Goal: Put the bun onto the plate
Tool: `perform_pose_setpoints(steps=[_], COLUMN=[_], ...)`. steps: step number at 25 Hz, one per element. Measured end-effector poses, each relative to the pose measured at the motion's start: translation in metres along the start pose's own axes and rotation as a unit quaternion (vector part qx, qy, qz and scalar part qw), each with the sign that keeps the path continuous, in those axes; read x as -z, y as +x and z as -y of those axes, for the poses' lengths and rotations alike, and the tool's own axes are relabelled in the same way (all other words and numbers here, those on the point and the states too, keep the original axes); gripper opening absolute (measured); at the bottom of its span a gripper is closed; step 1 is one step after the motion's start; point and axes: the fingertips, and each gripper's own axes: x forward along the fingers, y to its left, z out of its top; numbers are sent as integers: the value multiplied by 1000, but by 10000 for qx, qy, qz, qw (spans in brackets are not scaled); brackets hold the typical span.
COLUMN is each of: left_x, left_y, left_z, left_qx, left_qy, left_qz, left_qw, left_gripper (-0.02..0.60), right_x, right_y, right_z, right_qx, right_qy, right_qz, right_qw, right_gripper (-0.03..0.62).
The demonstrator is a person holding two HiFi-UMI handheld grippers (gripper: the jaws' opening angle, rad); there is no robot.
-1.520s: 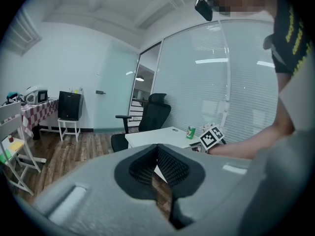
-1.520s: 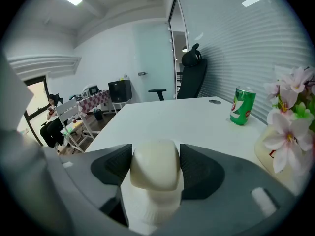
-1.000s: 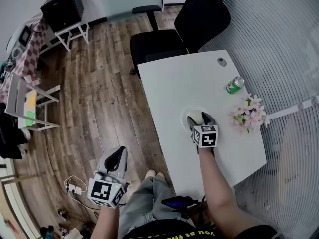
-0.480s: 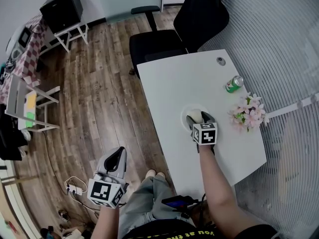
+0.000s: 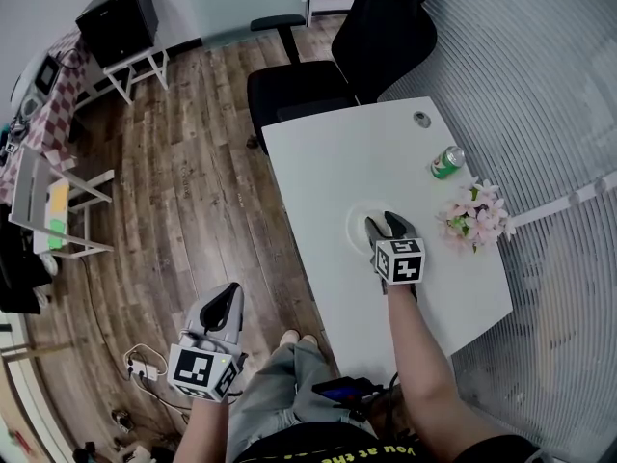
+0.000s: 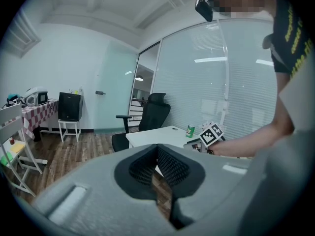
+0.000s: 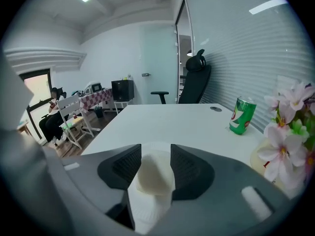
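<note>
Right tongs [image 7: 156,157], jaws just closed in, pinch bun [image 7: 155,178] over plate [image 7: 150,214] at its 6 o'clock; left tongs [image 6: 157,151] pressed together, well apart.

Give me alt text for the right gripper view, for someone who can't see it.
The right gripper, whose jaws have just been closing, holds a pale bun over a white plate on a white table. A green can and pink flowers stand to the right.

Smooth matt tabletop [image 5: 333,162]; wood-plank floor [image 5: 193,181]; glossy metal can [image 5: 445,162]; matt, ribbed paper plate [image 7: 147,214]; bun [image 7: 155,173] with dull, smooth skin.
</note>
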Motion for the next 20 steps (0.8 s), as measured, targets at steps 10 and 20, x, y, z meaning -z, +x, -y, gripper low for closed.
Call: perform_pose_setpoints(steps=[10,20], left_x=[-9,-24], left_y=[-3,-9], left_z=[8,15], left_qx=[84,150], left_qy=[132,216], left_qz=[85,266], left_qw=[9998,9993], left_gripper=[3,3], right_x=[-19,-53], right_y=[-27,-76], right_z=[2,-3], right_qx=[72,-46], right_qy=[14,157], right_qz=[355,962], right_qw=[9993,9952], right_gripper=[14,8])
